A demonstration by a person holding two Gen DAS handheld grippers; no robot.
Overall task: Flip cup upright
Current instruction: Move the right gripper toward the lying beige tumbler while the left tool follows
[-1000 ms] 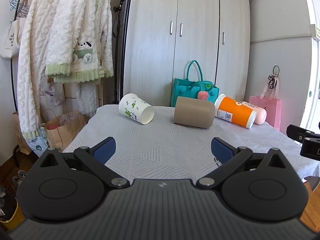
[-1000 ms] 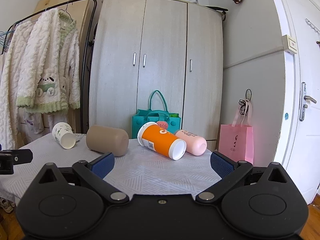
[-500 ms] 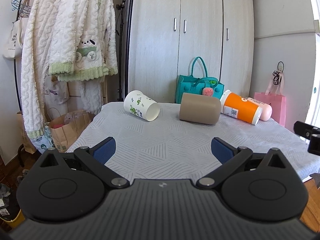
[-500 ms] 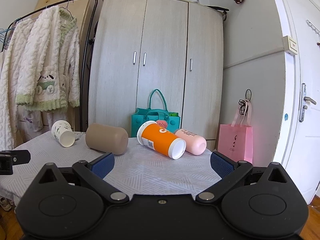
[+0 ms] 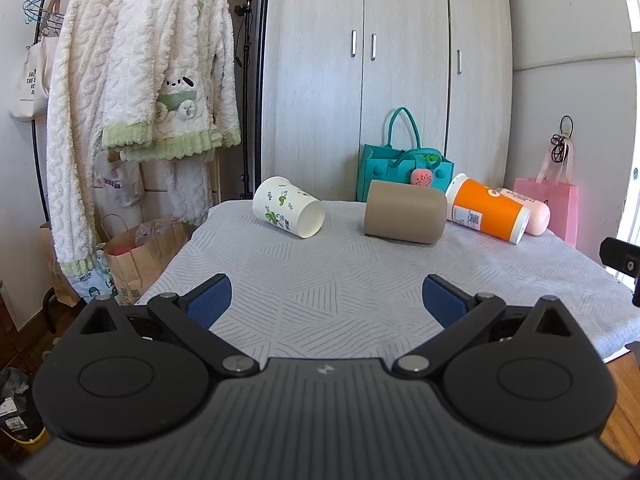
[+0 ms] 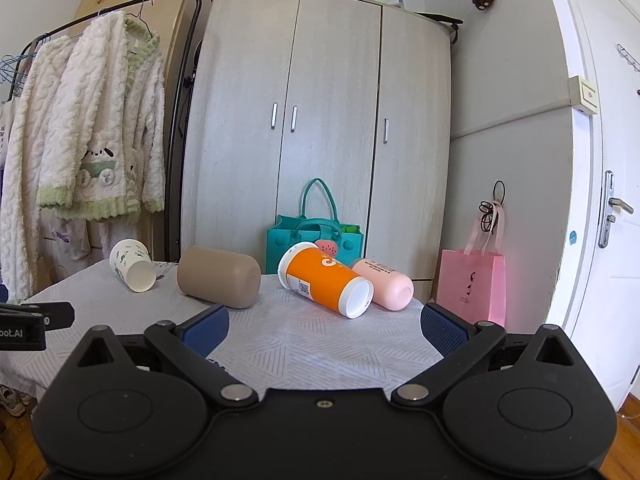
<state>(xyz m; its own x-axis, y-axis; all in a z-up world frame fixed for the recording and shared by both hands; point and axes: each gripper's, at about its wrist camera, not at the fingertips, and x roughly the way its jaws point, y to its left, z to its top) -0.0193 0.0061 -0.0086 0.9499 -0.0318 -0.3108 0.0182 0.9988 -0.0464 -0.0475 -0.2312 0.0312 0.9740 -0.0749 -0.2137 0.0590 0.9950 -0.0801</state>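
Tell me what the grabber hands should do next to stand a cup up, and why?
Probably move the left gripper forward toward the white leaf-print cup. All four cups lie on their sides at the far end of the table, both grippers are open and holding nothing, and that cup sits nearest the left one's side.

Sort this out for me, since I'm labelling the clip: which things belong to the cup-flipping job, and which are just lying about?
Job:
white leaf-print cup
tan cup
orange cup
pink cup
All four lie on their sides.

Lying about:
teal bag
pink gift bag
fleece robes
brown paper bag
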